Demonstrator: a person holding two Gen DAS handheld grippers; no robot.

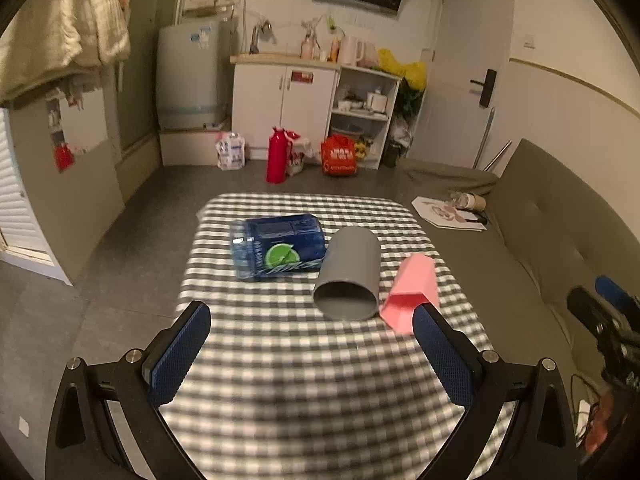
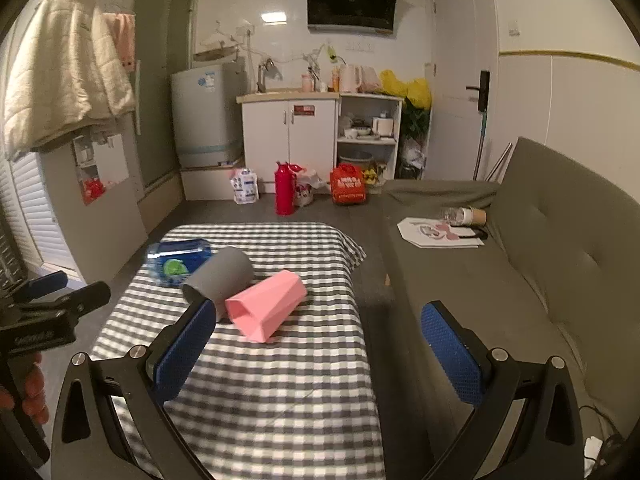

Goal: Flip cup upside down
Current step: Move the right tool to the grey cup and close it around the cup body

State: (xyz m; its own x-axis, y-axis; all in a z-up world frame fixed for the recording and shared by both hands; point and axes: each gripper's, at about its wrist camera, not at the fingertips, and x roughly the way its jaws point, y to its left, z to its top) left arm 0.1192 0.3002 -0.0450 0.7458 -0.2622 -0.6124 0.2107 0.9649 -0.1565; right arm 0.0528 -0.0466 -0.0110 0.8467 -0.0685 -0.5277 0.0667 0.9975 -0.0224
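A grey cup (image 1: 350, 276) lies on its side on the checked tablecloth (image 1: 304, 380), its open mouth toward me. A pink faceted cup (image 1: 412, 292) lies on its side just right of it, touching or nearly touching. Both also show in the right wrist view: grey cup (image 2: 222, 274), pink cup (image 2: 266, 306). My left gripper (image 1: 312, 356) is open and empty, hovering above the table short of the grey cup. My right gripper (image 2: 320, 360) is open and empty, above the table's right edge, short of the pink cup.
A blue plastic bottle (image 1: 278, 246) lies on its side left of and behind the grey cup. A grey sofa (image 2: 500, 280) runs along the table's right side with papers and a bottle on it. Beyond the table are the floor, a red flask (image 2: 285, 188) and cabinets.
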